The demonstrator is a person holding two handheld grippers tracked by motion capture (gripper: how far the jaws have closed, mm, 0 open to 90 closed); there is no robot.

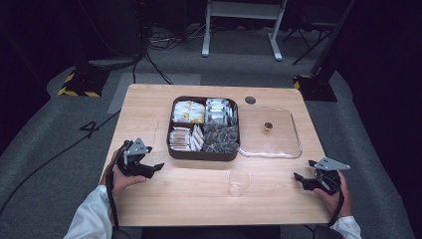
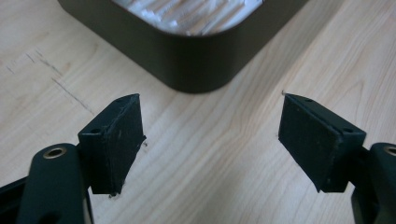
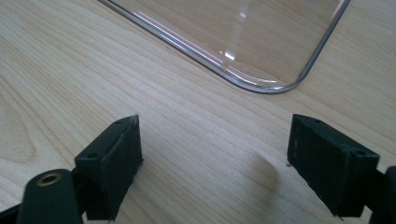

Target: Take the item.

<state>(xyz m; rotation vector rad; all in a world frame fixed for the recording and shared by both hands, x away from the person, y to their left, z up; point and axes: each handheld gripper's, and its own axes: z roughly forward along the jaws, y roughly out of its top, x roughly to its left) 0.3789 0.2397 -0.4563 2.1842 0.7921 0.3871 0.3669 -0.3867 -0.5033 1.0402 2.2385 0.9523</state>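
A dark brown compartment box (image 1: 203, 155) of sachets and tea bags stands at the table's middle. Its clear lid (image 1: 291, 149), with a small knob, lies flat to the right of it. In front, near the table's middle, stands a clear plastic cup (image 1: 239, 181). My left gripper (image 1: 158, 167) rests open on the table left of the box, and the box's corner (image 2: 196, 65) sits just ahead of the gripper (image 2: 210, 140). My right gripper (image 1: 297, 177) rests open at the table's right front, pointing at the lid's corner (image 3: 275, 86), nothing between the jaws of that gripper (image 3: 212, 161).
The wooden table (image 1: 174, 199) has bare room along its front and left side. A round cable hole (image 1: 250, 100) sits at the back. Beyond the table are floor cables, a white stand's legs (image 1: 239, 30) and dark equipment bases with yellow-black tape.
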